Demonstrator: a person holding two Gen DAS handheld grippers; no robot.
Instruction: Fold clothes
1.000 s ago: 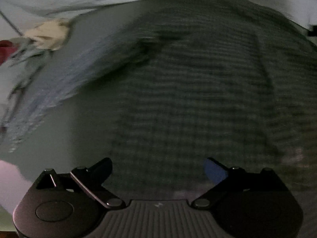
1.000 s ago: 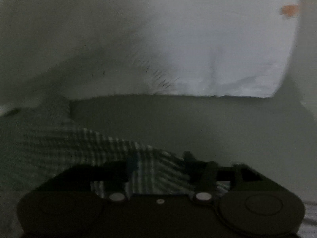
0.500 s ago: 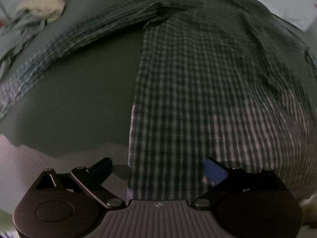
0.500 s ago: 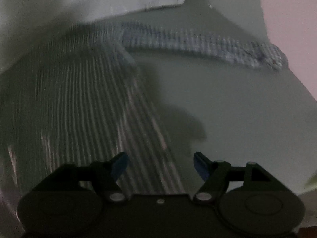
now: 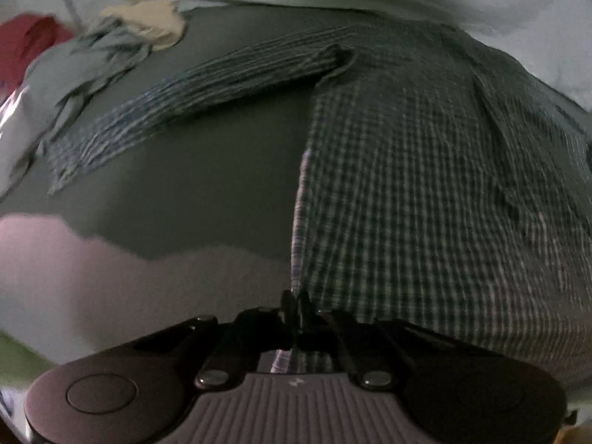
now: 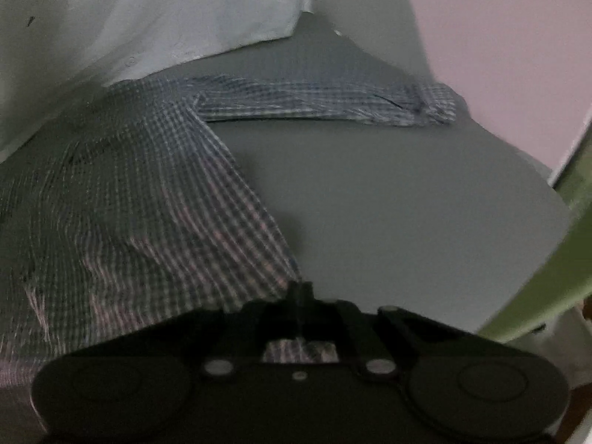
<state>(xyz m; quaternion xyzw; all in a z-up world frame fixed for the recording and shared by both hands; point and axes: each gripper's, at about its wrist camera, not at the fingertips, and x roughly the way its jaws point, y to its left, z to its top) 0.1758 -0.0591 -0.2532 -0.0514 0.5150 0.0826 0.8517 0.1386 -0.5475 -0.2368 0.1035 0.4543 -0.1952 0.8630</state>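
A plaid shirt [image 5: 425, 192] lies spread flat on a grey surface [image 5: 207, 185], one sleeve [image 5: 192, 96] stretched out to the left. My left gripper [image 5: 295, 301] is shut on the shirt's near left hem corner. In the right wrist view the same shirt [image 6: 122, 199] lies to the left, its other sleeve [image 6: 325, 101] stretched to the right. My right gripper [image 6: 300, 290] is shut on the shirt's near right hem corner.
A pile of other clothes, light blue [image 5: 92, 63], cream [image 5: 148, 22] and red [image 5: 29, 44], lies at the far left. A white sheet [image 6: 166, 18] lies behind the shirt. The grey surface's near edge [image 5: 155, 255] borders pink floor; a green object [image 6: 555, 270] stands at the right.
Both grippers were open half a second ago, hovering over the hem. Now both have closed on the shirt's near hem corners, left and right.
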